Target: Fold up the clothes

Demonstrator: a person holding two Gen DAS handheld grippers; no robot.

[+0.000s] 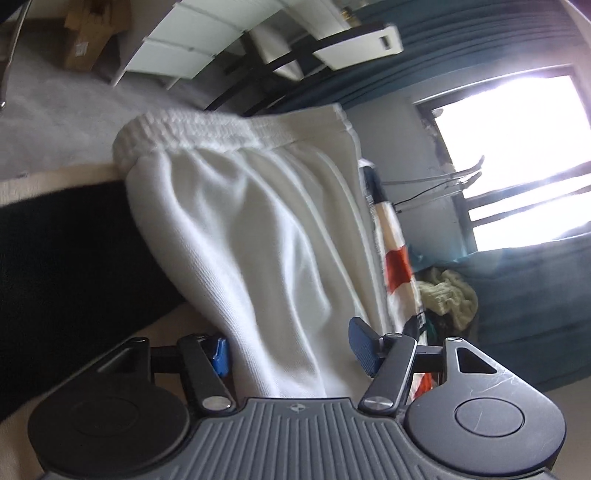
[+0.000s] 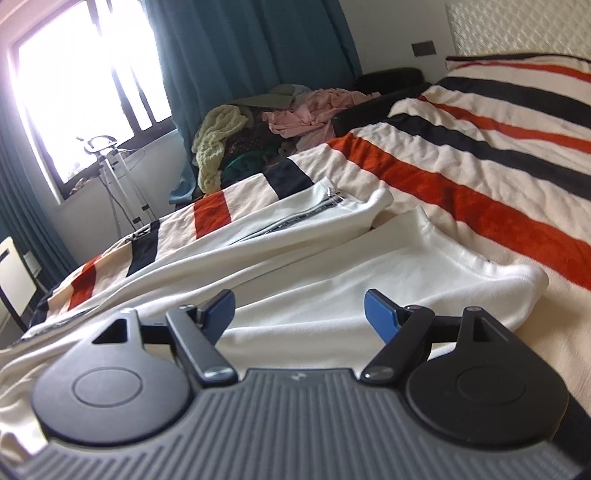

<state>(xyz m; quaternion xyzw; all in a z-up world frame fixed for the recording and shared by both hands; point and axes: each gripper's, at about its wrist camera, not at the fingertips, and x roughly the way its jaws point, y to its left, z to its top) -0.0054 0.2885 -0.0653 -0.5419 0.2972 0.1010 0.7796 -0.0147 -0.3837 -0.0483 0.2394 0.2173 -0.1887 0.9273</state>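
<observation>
White sweatpants (image 1: 266, 229) with an elastic waistband (image 1: 192, 133) lie on a striped blanket (image 2: 480, 155) on the bed. In the left wrist view the fabric runs between the open blue fingers of my left gripper (image 1: 291, 347); the jaws stand wide apart around it. In the right wrist view the pant legs (image 2: 332, 266) spread ahead, one with a printed side tape (image 2: 306, 214). My right gripper (image 2: 299, 310) is open and sits low over the nearer leg, holding nothing.
A heap of mixed clothes (image 2: 266, 125) lies beyond the bed's far side by the teal curtain (image 2: 240, 48). A window (image 2: 74, 85) and a metal stand (image 2: 114, 173) are at left. White shelves (image 1: 207, 40) and a cardboard box (image 1: 92, 33) stand on the floor.
</observation>
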